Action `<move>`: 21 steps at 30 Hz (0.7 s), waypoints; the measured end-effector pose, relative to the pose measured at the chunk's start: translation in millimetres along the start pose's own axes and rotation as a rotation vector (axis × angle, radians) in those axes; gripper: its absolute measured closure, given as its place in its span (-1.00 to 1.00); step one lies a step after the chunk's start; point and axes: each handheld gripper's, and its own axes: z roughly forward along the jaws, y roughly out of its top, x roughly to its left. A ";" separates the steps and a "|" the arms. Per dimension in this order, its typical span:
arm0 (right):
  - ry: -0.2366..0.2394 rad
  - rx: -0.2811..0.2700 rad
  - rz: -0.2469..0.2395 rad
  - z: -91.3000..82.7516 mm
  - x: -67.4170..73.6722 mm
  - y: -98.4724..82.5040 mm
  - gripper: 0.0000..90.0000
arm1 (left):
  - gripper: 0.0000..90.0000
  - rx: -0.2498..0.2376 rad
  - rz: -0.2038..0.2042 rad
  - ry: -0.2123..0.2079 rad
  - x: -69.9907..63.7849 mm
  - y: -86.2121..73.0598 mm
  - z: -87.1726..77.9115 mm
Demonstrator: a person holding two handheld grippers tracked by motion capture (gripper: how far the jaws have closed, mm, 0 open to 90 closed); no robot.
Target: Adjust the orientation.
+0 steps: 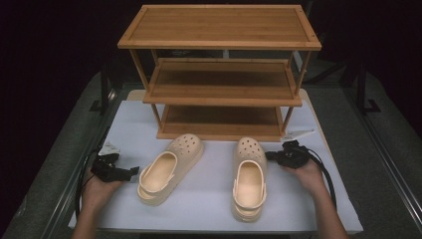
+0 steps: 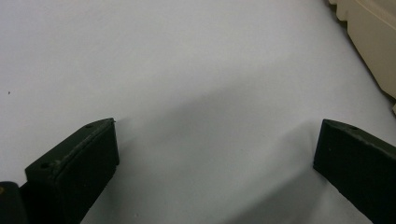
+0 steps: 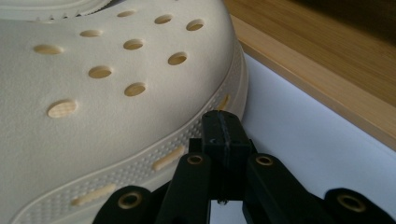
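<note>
Left gripper [image 1: 133, 171]: jaws wide apart over bare desk [image 1: 209, 199], beside left clog [image 1: 169, 169].
Right gripper [image 1: 270, 155]: jaws pressed together, tips at right clog's [image 1: 249, 177] toe side.
Rack [image 1: 219, 69]: three-tier wooden, behind both clogs.

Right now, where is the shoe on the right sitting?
In the high view, the right shoe lies on the white table, toe toward the wooden rack, beside the right hand-held gripper.

Left gripper [image 1: 133, 171] gapes wide; right gripper [image 1: 269, 155] pinched together.
</note>
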 end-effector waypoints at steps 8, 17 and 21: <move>0.018 -0.002 -0.009 15.0 3.9 12.4 1.00 | -1.00 0.001 0.001 0.000 0.1 0.0 0.0; 0.028 0.010 -0.037 28.9 10.9 26.5 1.00 | -1.00 0.001 0.001 0.000 0.2 0.0 0.0; 0.040 0.013 -0.054 36.9 14.9 34.3 1.00 | -1.00 0.001 0.001 -0.001 0.2 0.1 0.0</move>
